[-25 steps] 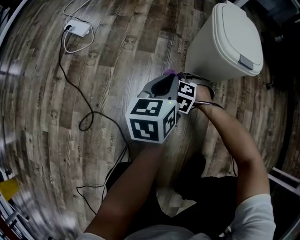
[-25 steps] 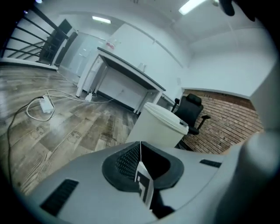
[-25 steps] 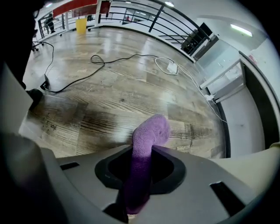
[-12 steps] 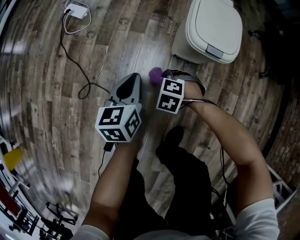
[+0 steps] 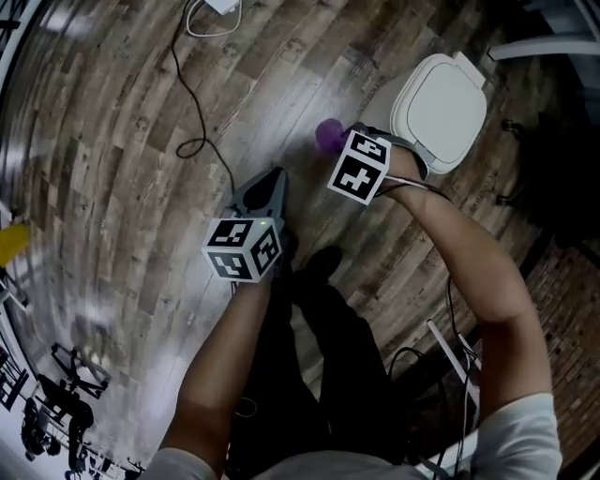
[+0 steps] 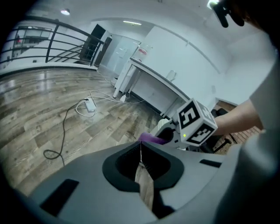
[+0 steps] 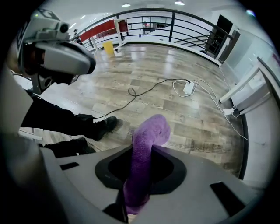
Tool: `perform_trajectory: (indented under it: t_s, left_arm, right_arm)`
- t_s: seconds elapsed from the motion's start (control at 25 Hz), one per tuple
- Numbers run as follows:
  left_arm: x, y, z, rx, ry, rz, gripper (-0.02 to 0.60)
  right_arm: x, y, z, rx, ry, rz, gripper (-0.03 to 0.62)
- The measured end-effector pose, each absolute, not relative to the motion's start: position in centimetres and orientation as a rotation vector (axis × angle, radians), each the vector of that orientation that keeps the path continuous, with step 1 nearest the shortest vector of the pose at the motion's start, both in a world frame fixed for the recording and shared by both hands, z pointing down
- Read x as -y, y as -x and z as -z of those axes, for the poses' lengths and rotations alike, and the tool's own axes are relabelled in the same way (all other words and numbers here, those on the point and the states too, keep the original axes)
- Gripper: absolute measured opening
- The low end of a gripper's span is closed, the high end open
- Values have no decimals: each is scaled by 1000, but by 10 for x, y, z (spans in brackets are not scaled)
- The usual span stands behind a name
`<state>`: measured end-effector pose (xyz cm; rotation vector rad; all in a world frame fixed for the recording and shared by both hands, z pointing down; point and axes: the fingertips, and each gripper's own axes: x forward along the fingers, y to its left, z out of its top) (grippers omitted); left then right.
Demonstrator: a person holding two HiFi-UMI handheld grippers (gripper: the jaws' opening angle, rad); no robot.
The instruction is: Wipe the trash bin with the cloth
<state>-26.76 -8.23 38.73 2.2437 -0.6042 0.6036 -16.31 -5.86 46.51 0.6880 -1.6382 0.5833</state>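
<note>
The white trash bin (image 5: 439, 111) stands on the wood floor with its lid down, at the upper right of the head view. My right gripper (image 5: 339, 142) is just left of the bin, shut on a purple cloth (image 5: 328, 134) that sticks out past its tips. In the right gripper view the cloth (image 7: 146, 153) stands up from between the jaws. My left gripper (image 5: 274, 178) is lower left of the cloth, apart from it, its jaws shut (image 6: 141, 148) with nothing held. From there the cloth (image 6: 151, 138) and the right gripper's marker cube (image 6: 195, 122) show ahead.
A black cable (image 5: 192, 103) runs across the floor to a white power adapter (image 5: 221, 6) at the top. The person's dark trousers and shoe (image 5: 323, 267) are below the grippers. A white desk (image 6: 153, 78) and a railing (image 7: 175, 24) border the room.
The two grippers have drawn apart, the left one moving left and down. The bin now looks smaller and farther right in the head view. The cloth stays in the right gripper.
</note>
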Motion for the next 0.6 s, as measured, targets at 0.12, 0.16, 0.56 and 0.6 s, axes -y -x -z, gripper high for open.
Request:
perform_trajectory:
  t_s: [0.12,0.16,0.56,0.6]
  left_arm:
    - [87,242,-396,534,-2207,-553,5]
    - [90,231,-398,505,-2201,-545,5]
    - [113,165,-412,341,-2137,-594,5]
    - [113,160,-415,340,-2127,-589,5]
  right_arm:
    - [85,142,-468,1603,-653,-565,89]
    - [94,132,-470,1589,-645,-562,89]
    - [138,29,-470,1443,-621,-668,89]
    - [142,19,-471,1438,-612,-689,89]
